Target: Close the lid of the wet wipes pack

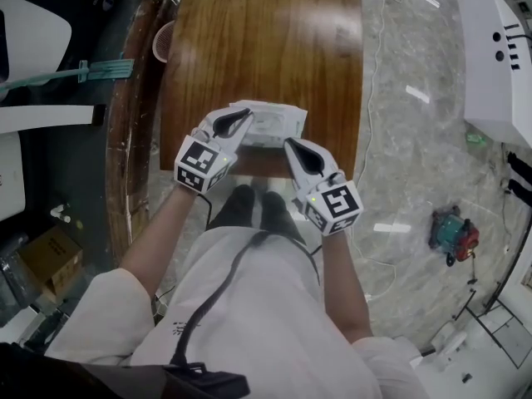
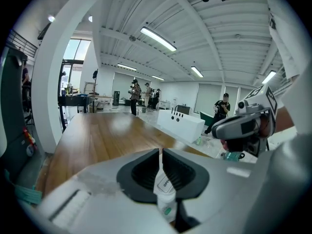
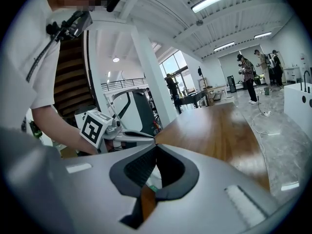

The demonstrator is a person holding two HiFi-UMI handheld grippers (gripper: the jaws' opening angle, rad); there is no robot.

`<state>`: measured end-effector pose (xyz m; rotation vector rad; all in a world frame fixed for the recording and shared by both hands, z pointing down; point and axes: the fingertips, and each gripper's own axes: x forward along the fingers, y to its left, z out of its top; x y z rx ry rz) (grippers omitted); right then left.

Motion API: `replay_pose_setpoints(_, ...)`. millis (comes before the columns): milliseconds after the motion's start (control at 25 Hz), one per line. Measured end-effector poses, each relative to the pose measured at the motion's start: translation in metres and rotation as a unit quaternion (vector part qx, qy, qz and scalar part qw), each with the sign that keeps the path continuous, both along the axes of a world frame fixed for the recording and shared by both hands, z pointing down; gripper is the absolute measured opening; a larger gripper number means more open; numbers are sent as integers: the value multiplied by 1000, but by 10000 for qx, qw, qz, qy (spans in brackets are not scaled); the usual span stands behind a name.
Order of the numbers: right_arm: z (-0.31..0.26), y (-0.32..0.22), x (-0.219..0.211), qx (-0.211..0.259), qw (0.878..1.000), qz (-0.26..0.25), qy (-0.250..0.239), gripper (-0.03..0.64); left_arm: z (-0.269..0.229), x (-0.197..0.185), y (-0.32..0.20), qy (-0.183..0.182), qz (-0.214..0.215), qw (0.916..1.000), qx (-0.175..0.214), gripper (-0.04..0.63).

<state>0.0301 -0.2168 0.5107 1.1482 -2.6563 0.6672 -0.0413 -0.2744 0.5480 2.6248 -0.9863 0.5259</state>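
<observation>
The white wet wipes pack (image 1: 274, 125) lies near the front edge of the wooden table (image 1: 266, 32). My left gripper (image 1: 247, 113) reaches over the pack's left half. In the left gripper view its jaws (image 2: 161, 151) stand a narrow slit apart, and a white flap printed "OPEN" (image 2: 165, 185) shows between them. My right gripper (image 1: 288, 142) hovers just off the pack's front right corner. Its tips (image 3: 155, 145) meet, shut, with nothing gripped. A sliver of the pack (image 3: 152, 179) shows under its fingers. Whether the lid lies flat I cannot tell.
The table's front edge runs just behind both grippers, above the person's legs. A white cabinet (image 1: 499, 56) stands at the right on the marble floor, with a red and green device (image 1: 453, 235) and loose cables nearby. A cardboard box (image 1: 50, 260) sits at the left.
</observation>
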Motion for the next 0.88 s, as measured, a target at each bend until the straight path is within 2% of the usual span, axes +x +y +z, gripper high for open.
replay_pose_setpoints(80, 6, 0, 0, -42, 10000, -38, 18, 9, 8, -4, -5, -64, -34, 10000, -31, 35)
replay_pose_setpoints(200, 12, -3, 4, -88, 9999, -51, 29, 9, 19, -6, -13, -207, 12, 9998, -40, 84)
replay_pose_setpoints(480, 17, -9, 15, -125, 9999, 27, 32, 9, 47, 1, -16, -753, 519, 9958, 39, 186)
replay_pose_setpoints(880, 22, -6, 18, -173, 9998, 46, 9, 9, 50, 19, -14, -868, 796, 9930, 61, 195)
